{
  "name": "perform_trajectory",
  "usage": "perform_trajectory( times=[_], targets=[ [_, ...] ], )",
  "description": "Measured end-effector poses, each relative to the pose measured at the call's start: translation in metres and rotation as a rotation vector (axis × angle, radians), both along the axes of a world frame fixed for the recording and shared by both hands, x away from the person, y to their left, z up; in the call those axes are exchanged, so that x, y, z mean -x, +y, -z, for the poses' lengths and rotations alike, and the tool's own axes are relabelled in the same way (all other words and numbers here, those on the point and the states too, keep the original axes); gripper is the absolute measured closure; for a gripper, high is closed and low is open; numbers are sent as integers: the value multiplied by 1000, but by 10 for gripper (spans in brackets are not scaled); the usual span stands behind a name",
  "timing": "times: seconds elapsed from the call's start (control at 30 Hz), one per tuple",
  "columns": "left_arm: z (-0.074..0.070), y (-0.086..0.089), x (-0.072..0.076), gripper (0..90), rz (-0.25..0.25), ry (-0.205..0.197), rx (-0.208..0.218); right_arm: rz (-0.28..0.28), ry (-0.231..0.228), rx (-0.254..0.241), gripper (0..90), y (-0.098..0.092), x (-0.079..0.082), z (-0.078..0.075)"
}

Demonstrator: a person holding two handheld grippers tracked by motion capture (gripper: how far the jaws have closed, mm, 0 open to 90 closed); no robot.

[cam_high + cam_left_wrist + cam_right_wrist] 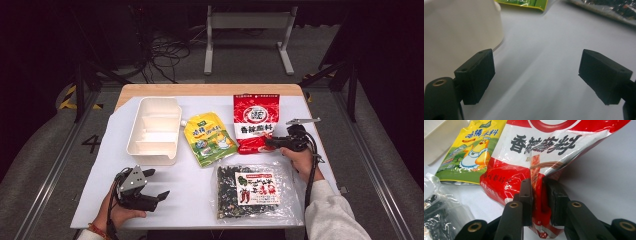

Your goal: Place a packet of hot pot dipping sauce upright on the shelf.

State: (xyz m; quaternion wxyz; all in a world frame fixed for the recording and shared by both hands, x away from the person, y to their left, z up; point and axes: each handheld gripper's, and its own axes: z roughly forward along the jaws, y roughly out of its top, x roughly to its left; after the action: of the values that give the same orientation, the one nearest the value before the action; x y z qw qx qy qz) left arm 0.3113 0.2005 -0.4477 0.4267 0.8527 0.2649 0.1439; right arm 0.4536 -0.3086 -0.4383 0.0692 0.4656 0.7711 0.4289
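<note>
Red and shiny, the red bag (pixel 541 160) is pinched at its bottom edge by our right gripper (pixel 539 202).

The red bag lies near the far right corner of the table (pixel 190 200), just beside the yellow bag (pixel 210 138). Our right gripper's jaws are nearly together, with a fold of the bag squeezed between them. Our left gripper (pixel 150 187) waits near the near left corner with its jaws wide and nothing in them. We think the slippery bag could slide out if we lift fast, because we hold only a thin bit of its edge. It might also drag over the clear bag (pixel 255 192) beside it. The right gripper view shows the pinch up close. The high view shows the white box (pixel 153 131) with its slots, near the far left corner.
</note>
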Motion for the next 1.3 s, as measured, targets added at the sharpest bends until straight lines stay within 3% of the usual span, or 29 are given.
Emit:
perform_trajectory(
  times=[0.13, 0.43, 0.57, 0.7, 0.87, 0.93, 1.07, 1.13, 1.3],
  targets=[
    [-7, -4, 1, 143, 24, 7, 41, 13, -67, 17, 759, -1, 9, -5],
    [-19, -19, -5, 172, 54, 17, 80, 9, -154, -33, 762, -9, 27, -12],
    [-25, -38, -14, 150, 96, 19, 145, -5, -208, -65, 762, -8, 34, -20],
    [-32, -54, -21, 126, 126, 14, 147, -43, -253, -81, 762, -3, 43, -27],
    [-43, -73, -32, 157, 118, -10, 161, -91, -284, -83, 762, 7, 51, -32],
    [-49, -86, -40, 167, 115, -9, 181, -146, -309, -83, 761, 20, 57, -36],
    [-49, -101, -46, 179, 122, -7, 191, -193, -329, -103, 761, 33, 65, -41],
    [-47, -107, -49, 176, 126, -3, 172, -232, -346, -112, 761, 42, 70, -44],
    [-47, -114, -55, 177, 118, -6, 177, -292, -375, -103, 761, 53, 78, -47]
  ],
)
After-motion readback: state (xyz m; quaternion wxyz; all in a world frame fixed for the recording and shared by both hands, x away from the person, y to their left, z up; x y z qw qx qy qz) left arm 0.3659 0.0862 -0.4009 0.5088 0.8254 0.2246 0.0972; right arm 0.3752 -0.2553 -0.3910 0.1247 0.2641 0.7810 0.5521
